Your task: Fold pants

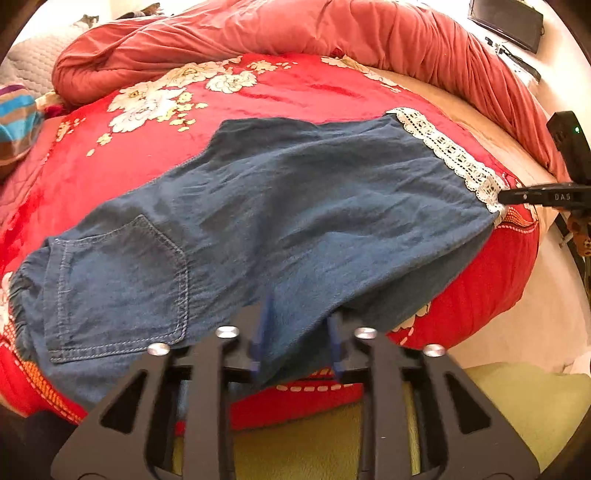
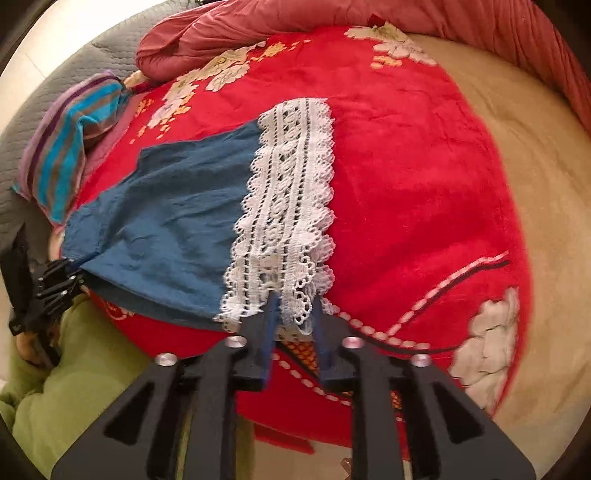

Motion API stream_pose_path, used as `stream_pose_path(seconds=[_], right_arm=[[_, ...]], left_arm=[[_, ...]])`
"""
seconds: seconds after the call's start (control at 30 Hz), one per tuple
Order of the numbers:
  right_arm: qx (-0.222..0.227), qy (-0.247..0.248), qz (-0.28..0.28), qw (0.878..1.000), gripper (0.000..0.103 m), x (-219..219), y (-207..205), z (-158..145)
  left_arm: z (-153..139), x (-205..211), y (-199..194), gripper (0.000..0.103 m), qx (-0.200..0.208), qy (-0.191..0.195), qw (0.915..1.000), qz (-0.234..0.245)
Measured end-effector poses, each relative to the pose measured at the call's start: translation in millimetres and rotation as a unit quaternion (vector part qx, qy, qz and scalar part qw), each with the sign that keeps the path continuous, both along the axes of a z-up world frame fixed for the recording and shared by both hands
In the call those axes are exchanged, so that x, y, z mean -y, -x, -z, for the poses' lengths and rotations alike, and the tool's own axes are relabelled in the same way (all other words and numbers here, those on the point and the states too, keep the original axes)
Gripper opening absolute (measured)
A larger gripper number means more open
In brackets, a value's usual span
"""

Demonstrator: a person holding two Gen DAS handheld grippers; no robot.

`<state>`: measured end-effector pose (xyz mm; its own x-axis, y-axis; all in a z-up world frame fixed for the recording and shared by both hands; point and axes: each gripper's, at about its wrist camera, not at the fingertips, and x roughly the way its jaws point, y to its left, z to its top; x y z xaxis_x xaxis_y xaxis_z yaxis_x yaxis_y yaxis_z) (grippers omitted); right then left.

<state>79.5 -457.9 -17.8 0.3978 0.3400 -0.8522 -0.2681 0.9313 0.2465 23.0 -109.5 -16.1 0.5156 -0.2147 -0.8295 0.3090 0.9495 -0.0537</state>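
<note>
Blue denim pants (image 1: 266,214) with a back pocket (image 1: 118,284) and white lace cuffs (image 1: 454,158) lie spread across a red flowered blanket (image 1: 258,103). My left gripper (image 1: 295,332) is shut on the pants' near edge between waist and leg. My right gripper (image 2: 293,310) is shut on the lace cuff (image 2: 291,192) at its near end, lifting it slightly. The right gripper also shows in the left wrist view (image 1: 517,195) at the cuff. The left gripper shows in the right wrist view (image 2: 70,273) at the waist end of the pants (image 2: 166,206).
A rumpled pink-red duvet (image 1: 295,33) lies along the bed's far side. A striped cloth (image 2: 62,155) sits at the left. A beige sheet (image 2: 535,177) lies right of the blanket. A green cloth (image 2: 74,362) is below the bed's near edge.
</note>
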Motion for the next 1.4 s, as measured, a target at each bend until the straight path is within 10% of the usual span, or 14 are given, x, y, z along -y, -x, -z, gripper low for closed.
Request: stream_pose_path(seconds=[0.33, 0.57, 0.7, 0.73, 0.8, 1.2, 1.4], right_arm=[[0.098, -0.019, -0.066, 0.993, 0.041, -39, -4, -39], [0.081, -0.016, -0.142, 0.986, 0.044, -90, -6, -18], [0.060, 0.002, -0.142, 0.988, 0.050, -93, -10, -4], [0.052, 0.007, -0.136, 0.989, 0.050, -91, -11, 1], [0.038, 0.019, -0.126, 0.991, 0.050, -88, -13, 9], [0.075, 0.026, -0.162, 0.984, 0.053, -91, 6, 3], [0.138, 0.040, -0.280, 0.949, 0.050, -141, 39, -9]], left_arm=[[-48, -69, 26, 0.076, 0.067, 0.066, 0.9916, -0.089], [-38, -149, 16, 0.090, 0.054, 0.037, 0.9624, -0.264], [-14, -174, -3, 0.087, 0.020, 0.036, 0.9526, -0.302], [-7, -177, -8, 0.057, 0.012, 0.046, 0.9536, -0.297], [-1, -182, -11, 0.041, 0.009, 0.045, 0.9523, -0.302], [-21, -184, 10, 0.048, 0.059, 0.019, 0.9463, -0.317], [-63, -137, 9, 0.062, 0.108, 0.007, 0.9620, -0.251]])
